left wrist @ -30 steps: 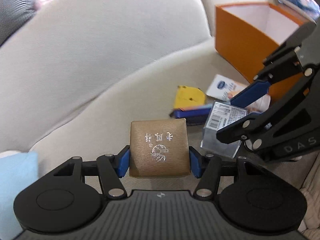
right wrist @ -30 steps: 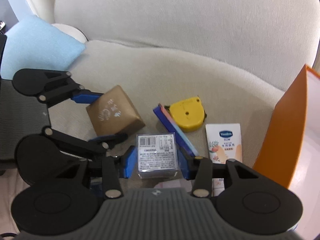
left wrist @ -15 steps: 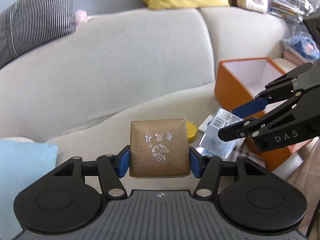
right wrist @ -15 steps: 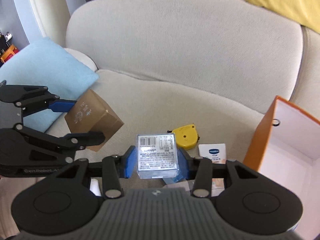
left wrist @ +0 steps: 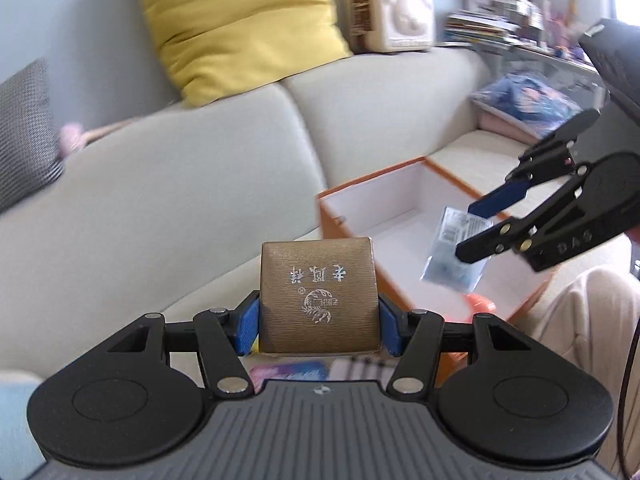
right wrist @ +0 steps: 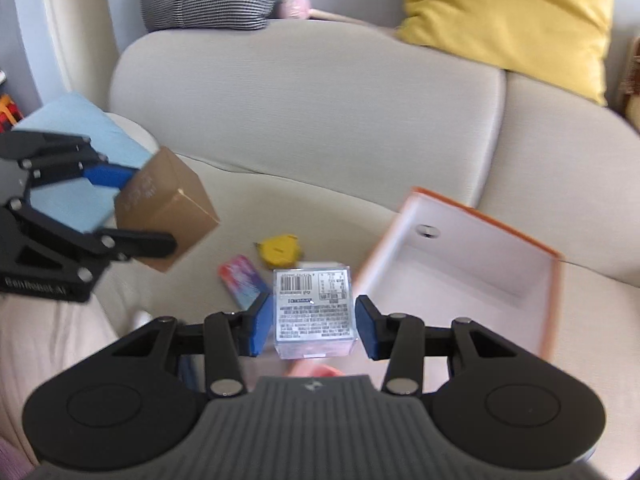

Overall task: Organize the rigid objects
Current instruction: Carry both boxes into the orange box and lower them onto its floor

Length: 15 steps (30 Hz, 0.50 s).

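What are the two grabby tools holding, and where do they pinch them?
Left tool pinches the gold box by its sides. Right tool pinches the clear labelled box by its sides.

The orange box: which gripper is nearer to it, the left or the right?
Right. The right gripper, holding the clear box, hangs over the orange box. The left gripper, holding the gold box, is off to its side, above the sofa seat.

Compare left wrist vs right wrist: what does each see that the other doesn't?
Left wrist only: cream radio, cluttered shelf, blue bag.
Right wrist only: yellow tape measure, pink-blue card, light blue cushion.
Both: orange box, gold box in the left tool, clear barcoded box in the right tool, yellow pillow, beige sofa.
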Tool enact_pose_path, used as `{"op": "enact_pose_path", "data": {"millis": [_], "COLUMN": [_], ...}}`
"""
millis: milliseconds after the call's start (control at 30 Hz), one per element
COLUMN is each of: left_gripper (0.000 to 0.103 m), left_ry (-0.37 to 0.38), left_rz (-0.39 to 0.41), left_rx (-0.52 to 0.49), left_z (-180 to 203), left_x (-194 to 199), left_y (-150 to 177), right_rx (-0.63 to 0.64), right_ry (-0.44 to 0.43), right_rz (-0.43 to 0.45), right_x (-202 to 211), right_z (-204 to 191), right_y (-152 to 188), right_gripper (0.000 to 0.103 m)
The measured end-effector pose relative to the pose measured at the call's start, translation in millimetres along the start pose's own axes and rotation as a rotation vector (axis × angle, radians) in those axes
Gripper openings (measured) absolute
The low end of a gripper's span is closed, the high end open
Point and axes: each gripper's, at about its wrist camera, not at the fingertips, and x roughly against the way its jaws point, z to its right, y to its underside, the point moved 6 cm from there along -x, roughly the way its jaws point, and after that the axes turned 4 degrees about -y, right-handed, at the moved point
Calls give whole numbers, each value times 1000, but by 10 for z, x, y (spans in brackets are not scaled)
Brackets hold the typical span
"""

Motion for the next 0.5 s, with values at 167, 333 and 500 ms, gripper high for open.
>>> {"op": "enact_pose_path", "data": {"millis": [167,333,500], "left_gripper": [67,67,67], "left_ry": [105,202,278], "left_rz": [-4,-28,-64], "left_rx": [-84,-183,-269], "left_z": [484,996,1368], "left_x": [-163,-457,-806], "left_y": [-211,-389,-441], "right_rx": [25,44,92], "right_ry": [56,62,32], "right_rz": [-50,-132,-186], "right_x": [286,350,248], "right_z": [454,849,1047], "right_y": [258,527,698], "right_gripper": [46,46,46]}}
